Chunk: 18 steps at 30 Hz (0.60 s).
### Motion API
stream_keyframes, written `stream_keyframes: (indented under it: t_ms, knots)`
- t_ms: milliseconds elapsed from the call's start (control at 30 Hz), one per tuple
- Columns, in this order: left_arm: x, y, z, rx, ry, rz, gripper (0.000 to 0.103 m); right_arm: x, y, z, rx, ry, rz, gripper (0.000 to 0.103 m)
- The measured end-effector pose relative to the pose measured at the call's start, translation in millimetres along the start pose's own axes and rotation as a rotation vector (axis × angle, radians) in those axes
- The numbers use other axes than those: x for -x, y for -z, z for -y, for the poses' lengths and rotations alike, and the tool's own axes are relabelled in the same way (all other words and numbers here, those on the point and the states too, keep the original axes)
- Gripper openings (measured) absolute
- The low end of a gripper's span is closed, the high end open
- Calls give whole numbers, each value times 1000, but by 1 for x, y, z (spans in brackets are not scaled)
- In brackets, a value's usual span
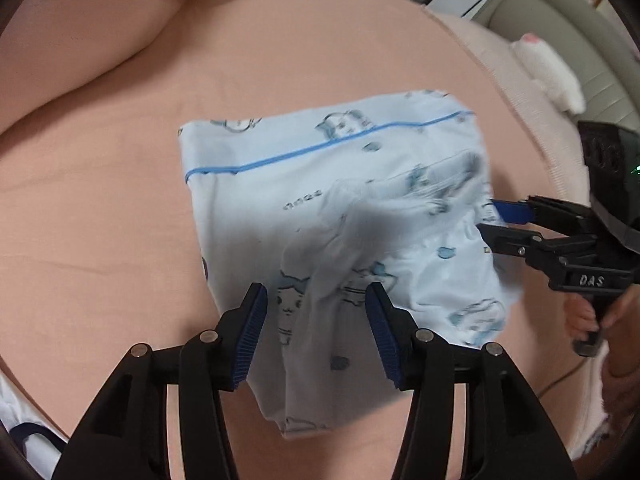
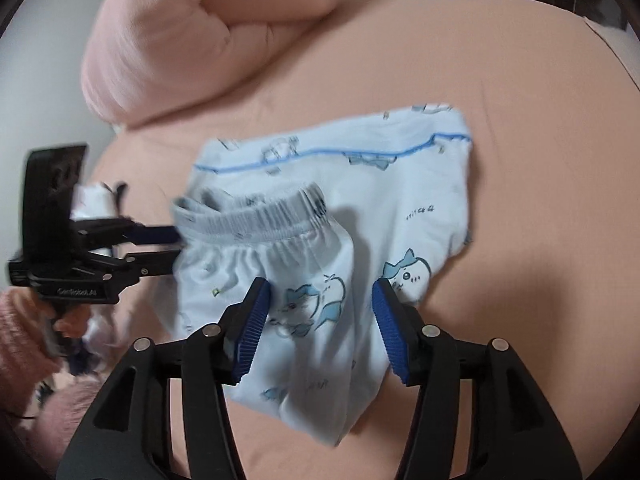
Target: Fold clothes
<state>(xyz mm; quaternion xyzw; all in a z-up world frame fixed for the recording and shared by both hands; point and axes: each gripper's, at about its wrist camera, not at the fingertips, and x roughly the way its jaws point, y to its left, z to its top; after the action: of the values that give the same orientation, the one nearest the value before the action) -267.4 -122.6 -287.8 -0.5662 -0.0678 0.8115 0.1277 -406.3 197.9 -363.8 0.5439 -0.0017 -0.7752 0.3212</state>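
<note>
Light blue pajama pants [image 1: 328, 200] with a cartoon print and a blue piping line lie partly folded on the peach bed sheet [image 1: 120, 208]. They also show in the right wrist view [image 2: 360, 216], with the gathered elastic waistband [image 2: 256, 216] lifted and blurred. My left gripper [image 1: 316, 308] is open, its jaws wide apart over the near edge of the cloth. My right gripper [image 2: 320, 304] is open too, over the printed fabric. In each view the other gripper [image 1: 490, 220] [image 2: 176, 246] reaches the cloth's side edge with its jaws apart.
A pink quilt [image 2: 208, 32] is bunched at the far end of the bed. A white plush toy [image 1: 552, 76] lies beyond the bed's right edge, beside a beige sofa [image 1: 560, 12]. White clothing [image 1: 16, 428] lies at the near left.
</note>
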Motion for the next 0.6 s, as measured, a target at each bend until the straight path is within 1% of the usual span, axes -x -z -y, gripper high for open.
stream_keyframes:
  t_ms: [33,67,100,133,167,200,233,267,300,333,400,467,533,567,600]
  knots:
    - [-1,0,1,-3,-3,5,51,-4,-1,-1,1,-11,-1,55]
    - [-1,0,4,-19,-9,12,41,-8,-2,-2,2,-22,-2,56]
    - [0,1,7,-40,-17,19,25,-9,-3,-2,3,-32,0,56]
    - [0,3,10,-62,-45,23,18,-10,-4,-1,3,-42,4,53]
    - [2,5,12,-73,-80,29,12,-10,-4,0,4,-51,9,45]
    - [4,6,14,-76,-113,39,11,-10,-5,0,4,-61,13,35]
    - [8,8,16,-78,-130,52,10,-10,-6,1,5,-71,18,31]
    - [13,9,17,-82,-141,68,9,-7,-6,2,4,-75,28,24]
    - [19,10,18,-85,-150,87,9,-2,-6,3,2,-73,42,21]
    - [28,11,18,-85,-152,108,9,3,-6,2,5,-66,53,21]
    - [40,10,15,-74,-143,137,9,11,-7,-1,27,-22,63,21]
    - [48,7,12,-62,-142,162,8,15,-8,-3,37,-6,78,21]
    - [53,6,9,-57,-130,170,8,17,-11,-4,50,-5,98,21]
    - [55,6,6,-58,-126,166,8,16,-13,-5,62,12,90,21]
    - [53,5,3,-64,-125,153,8,15,-16,-7,74,37,72,29]
